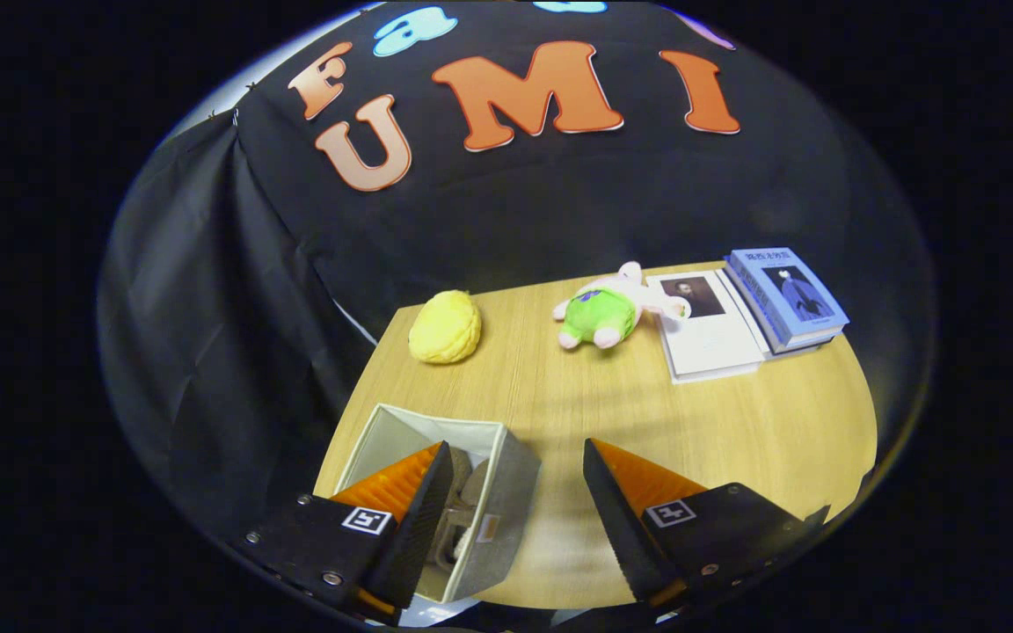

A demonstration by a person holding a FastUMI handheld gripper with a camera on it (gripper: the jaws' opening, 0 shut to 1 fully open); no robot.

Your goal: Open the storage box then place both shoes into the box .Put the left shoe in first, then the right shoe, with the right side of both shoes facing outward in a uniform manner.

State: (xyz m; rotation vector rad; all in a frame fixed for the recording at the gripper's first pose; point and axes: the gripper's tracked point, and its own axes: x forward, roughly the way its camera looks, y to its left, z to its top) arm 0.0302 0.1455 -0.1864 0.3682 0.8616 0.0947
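2 fingers of the gripper [517, 505] are held apart, empty; the storage box [506, 492] is seen lower left, partly behind the left finger, a shoe [462, 492] inside.

Staged booth, black cloth wall [559, 202], wood table [735, 422] w/ toys, books [761, 308]

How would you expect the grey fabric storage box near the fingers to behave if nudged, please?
The grey fabric storage box looks soft-walled, so it would probably flex and slide on the smooth wooden table. Something pale lies inside, perhaps adding weight. The open gripper holds nothing.
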